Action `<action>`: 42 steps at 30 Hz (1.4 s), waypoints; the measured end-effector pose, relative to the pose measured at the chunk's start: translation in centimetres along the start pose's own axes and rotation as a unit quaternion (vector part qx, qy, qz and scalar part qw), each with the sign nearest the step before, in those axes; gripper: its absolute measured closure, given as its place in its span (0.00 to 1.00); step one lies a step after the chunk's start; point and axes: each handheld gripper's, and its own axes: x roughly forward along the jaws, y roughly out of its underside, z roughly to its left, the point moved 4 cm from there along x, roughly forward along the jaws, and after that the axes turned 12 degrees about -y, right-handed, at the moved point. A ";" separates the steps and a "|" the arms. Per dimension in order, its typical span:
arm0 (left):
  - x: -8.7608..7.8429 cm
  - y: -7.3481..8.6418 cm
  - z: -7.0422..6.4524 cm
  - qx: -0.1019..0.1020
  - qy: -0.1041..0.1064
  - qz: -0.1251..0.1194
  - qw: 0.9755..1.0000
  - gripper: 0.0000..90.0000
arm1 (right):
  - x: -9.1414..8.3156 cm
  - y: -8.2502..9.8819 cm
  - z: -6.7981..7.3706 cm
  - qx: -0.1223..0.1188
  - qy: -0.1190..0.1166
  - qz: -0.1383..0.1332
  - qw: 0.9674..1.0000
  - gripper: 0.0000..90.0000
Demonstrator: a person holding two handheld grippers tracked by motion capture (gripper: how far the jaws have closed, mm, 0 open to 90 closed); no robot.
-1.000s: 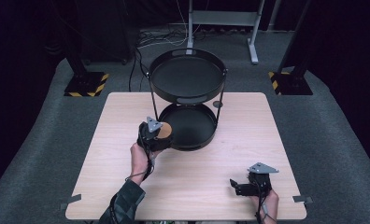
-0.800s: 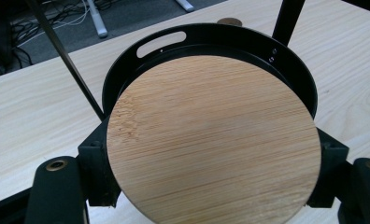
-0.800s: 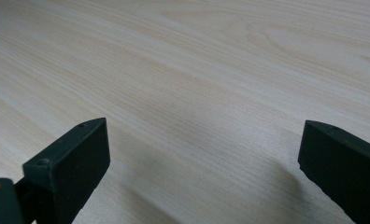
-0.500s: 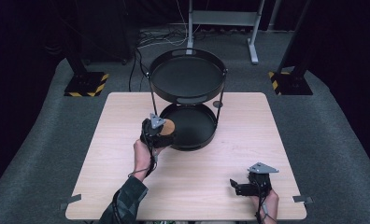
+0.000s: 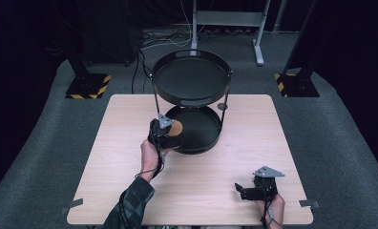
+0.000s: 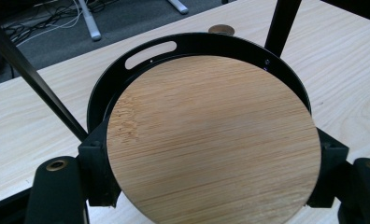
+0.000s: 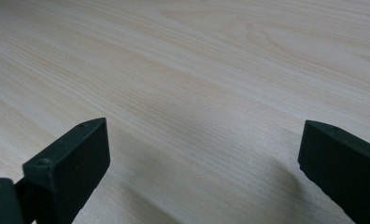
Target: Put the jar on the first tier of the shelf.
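Observation:
A two-tier black tray stand [image 5: 192, 98] stands on the far middle of the table. My left gripper [image 5: 170, 132] is at the left rim of the lower tray [image 5: 211, 140], shut on a round bamboo disc [image 5: 178, 127]. In the left gripper view the bamboo disc [image 6: 211, 107] lies flat between the two jaws of my left gripper [image 6: 213, 151], held by its edges above the lower tray's rim [image 6: 197, 39]. My right gripper [image 5: 238, 190] rests near the table's front right, open. In the right gripper view, my right gripper [image 7: 206, 156] has bare wood between its jaws.
A small round wooden piece [image 6: 221, 29] lies on the table just beyond the lower tray, by the stand's right post [image 5: 224, 105]. The upper tray [image 5: 192, 76] overhangs the lower one. The thin left post [image 6: 38, 88] rises close to my left gripper.
My left gripper has carried the bamboo disc a little to the right and forward, farther over the lower tray's rim. The right gripper has stayed still.

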 end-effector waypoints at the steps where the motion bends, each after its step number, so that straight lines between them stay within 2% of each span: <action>1: 0.1 0.0 0.0 -0.001 0.001 0.000 1.000 0.28 | 0.0 0.0 0.0 0.000 0.000 0.000 1.000 0.02; 42: 2.5 -1.3 -1.7 0.010 0.008 0.000 1.000 0.28 | 0.0 0.0 0.0 -0.001 0.000 -0.002 1.000 0.02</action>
